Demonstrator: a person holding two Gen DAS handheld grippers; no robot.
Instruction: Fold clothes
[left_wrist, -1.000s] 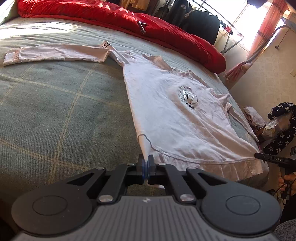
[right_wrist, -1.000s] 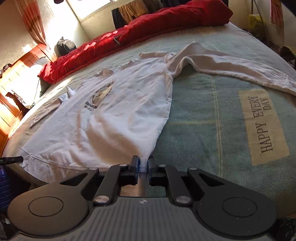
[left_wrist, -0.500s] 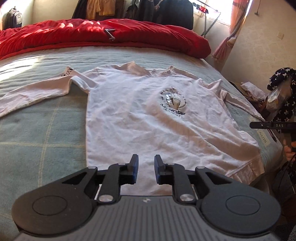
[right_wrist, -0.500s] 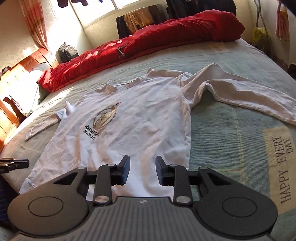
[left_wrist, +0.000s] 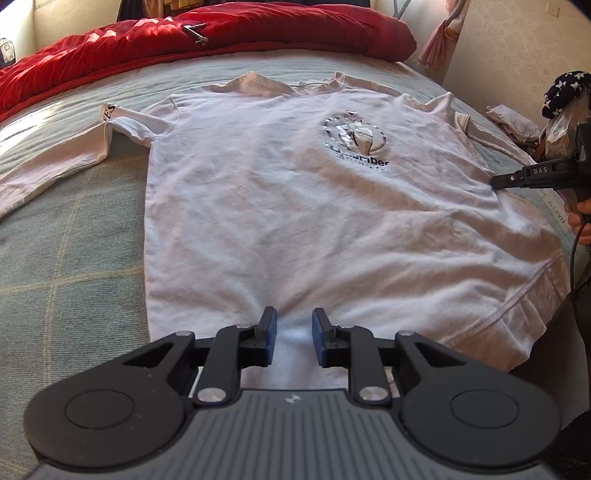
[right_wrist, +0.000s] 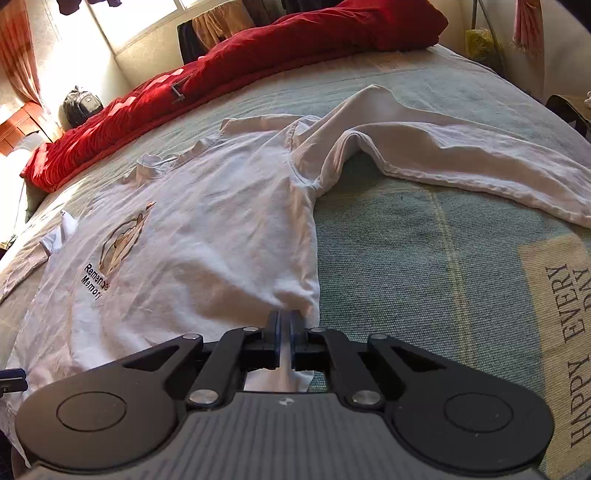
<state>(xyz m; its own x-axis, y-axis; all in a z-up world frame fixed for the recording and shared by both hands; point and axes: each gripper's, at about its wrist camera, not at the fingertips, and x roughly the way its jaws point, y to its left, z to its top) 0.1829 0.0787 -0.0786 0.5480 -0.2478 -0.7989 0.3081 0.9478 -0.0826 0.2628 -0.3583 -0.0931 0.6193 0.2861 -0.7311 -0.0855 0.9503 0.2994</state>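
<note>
A white long-sleeve shirt (left_wrist: 295, 192) lies face up and spread flat on the bed, its printed logo (left_wrist: 354, 136) on the chest. The left sleeve (left_wrist: 55, 162) stretches out to the left. The other sleeve (right_wrist: 461, 151) lies bent across the blanket in the right wrist view. My left gripper (left_wrist: 293, 325) is open, low over the shirt's hem near its middle, with nothing between the fingers. My right gripper (right_wrist: 284, 317) is shut on the shirt's (right_wrist: 207, 236) side edge close to the hem, with cloth running between the fingers. From the left wrist view, that right gripper (left_wrist: 498, 180) reaches in at the shirt's right edge.
A red duvet (left_wrist: 184, 44) is heaped along the far side of the green checked blanket (left_wrist: 66, 258). A "HAPPY EVERY DAY" patch (right_wrist: 561, 332) lies right of the shirt. A star-patterned cloth (left_wrist: 565, 92) and a hand (left_wrist: 580, 221) are past the bed's right edge. A backpack (right_wrist: 81, 105) sits by the window.
Both grippers let go of the hem and opened. The left one moved toward the hem's middle and stays open. The right one has shut again on the shirt's side edge.
</note>
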